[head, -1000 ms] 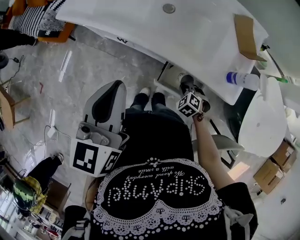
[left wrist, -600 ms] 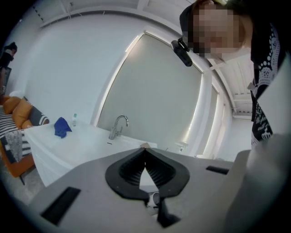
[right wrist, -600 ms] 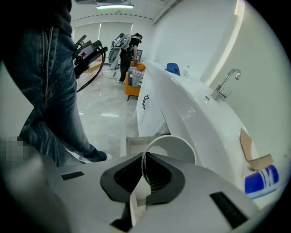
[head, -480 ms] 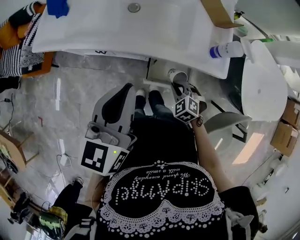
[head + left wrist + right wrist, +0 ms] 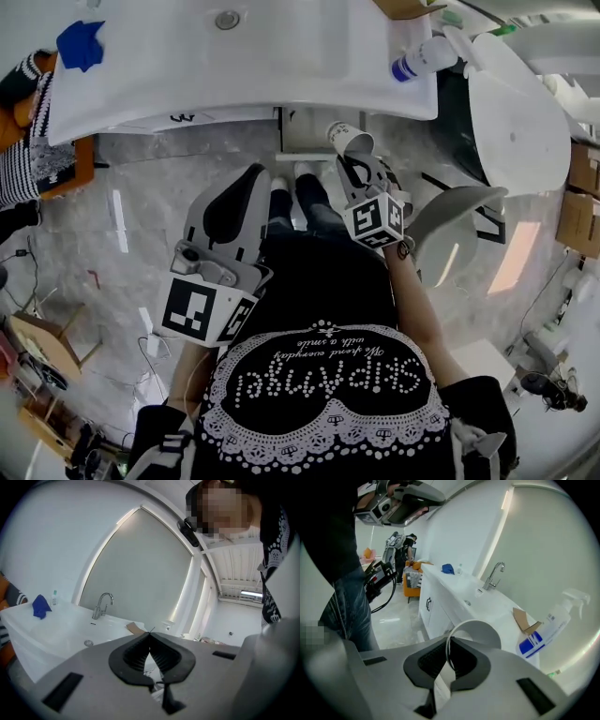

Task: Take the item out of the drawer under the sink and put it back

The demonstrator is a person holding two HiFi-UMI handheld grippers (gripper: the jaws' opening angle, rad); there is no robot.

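A white paper cup (image 5: 349, 141) hangs in front of the sink counter (image 5: 187, 84), and my right gripper (image 5: 359, 169) is shut on its rim. In the right gripper view the cup's (image 5: 480, 632) thin wall is pinched between the pads of the right gripper (image 5: 449, 654), its mouth facing the camera. Under the counter, the drawer (image 5: 305, 131) below the sink stands pulled out, just behind the cup. My left gripper (image 5: 251, 178) is held at the left, shut with nothing in it. In its own view the left gripper (image 5: 150, 634) has its tips meeting.
On the counter are a faucet (image 5: 494, 573), a drain (image 5: 227, 19), a blue cloth (image 5: 80, 44), a cardboard piece (image 5: 524, 619) and a spray bottle (image 5: 419, 58). A white rounded fixture (image 5: 520, 112) stands at the right. The person's legs are between the grippers.
My right gripper has risen with the cup, from low by the drawer to near the counter's edge. The left gripper has shifted slightly and stays shut.
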